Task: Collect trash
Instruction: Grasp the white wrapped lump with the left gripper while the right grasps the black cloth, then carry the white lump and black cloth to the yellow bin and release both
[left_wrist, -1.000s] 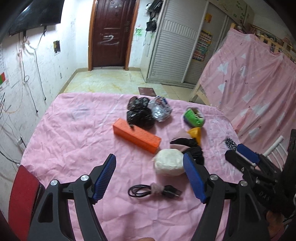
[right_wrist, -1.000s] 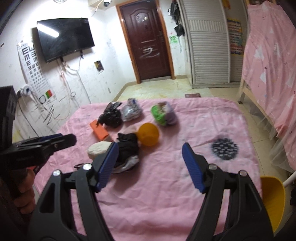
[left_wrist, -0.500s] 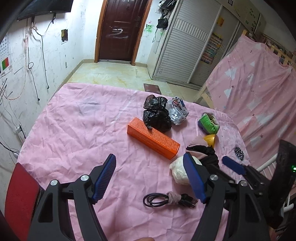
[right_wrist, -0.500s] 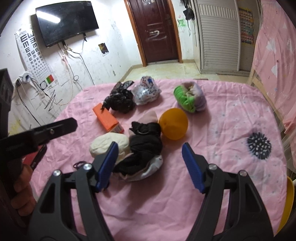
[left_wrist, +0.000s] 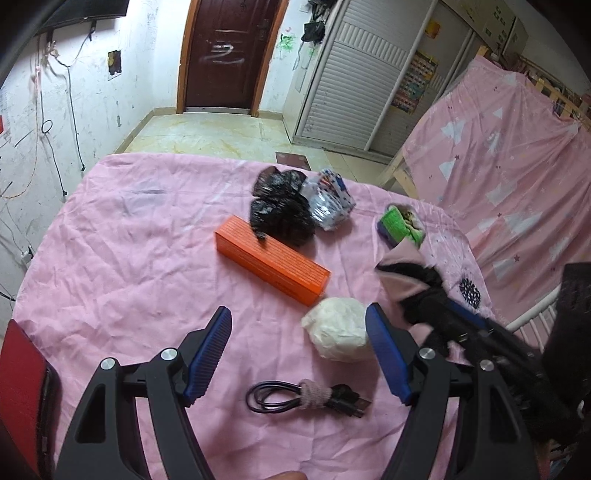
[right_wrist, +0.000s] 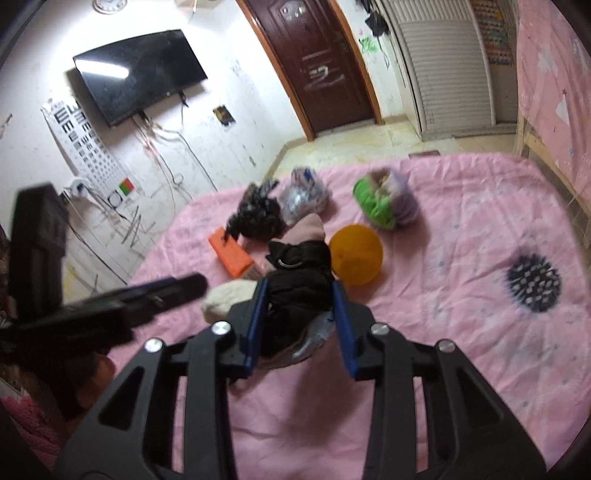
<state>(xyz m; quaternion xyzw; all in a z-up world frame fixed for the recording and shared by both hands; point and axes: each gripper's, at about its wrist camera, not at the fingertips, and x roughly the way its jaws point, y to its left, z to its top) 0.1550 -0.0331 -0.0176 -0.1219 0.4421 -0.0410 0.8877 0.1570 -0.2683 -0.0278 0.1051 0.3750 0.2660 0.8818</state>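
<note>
On the pink-covered table (left_wrist: 122, 258) lie an orange box (left_wrist: 271, 260), a black bag (left_wrist: 282, 212), a clear printed bag (left_wrist: 330, 201), a green-and-purple bundle (left_wrist: 400, 225), a white wad (left_wrist: 338, 334) and a black-and-pink bundle (right_wrist: 299, 275). My right gripper (right_wrist: 299, 314) is shut on the black-and-pink bundle, its blue pads on both sides. It also shows in the left wrist view (left_wrist: 458, 321). My left gripper (left_wrist: 299, 350) is open and empty, above a coiled black cable (left_wrist: 306, 398). An orange ball (right_wrist: 356, 254) lies beside the bundle.
A red-covered chair (left_wrist: 22, 398) stands at the table's near left. A black spiky print (right_wrist: 533, 282) marks the cloth at right. A pink-draped bed frame (left_wrist: 517, 166) stands to the right. A door (left_wrist: 225, 55) and a wardrobe (left_wrist: 354, 74) are beyond.
My right gripper moved forward over the black-and-pink bundle and closed on it. My left gripper stayed open and drifted slightly closer to the table.
</note>
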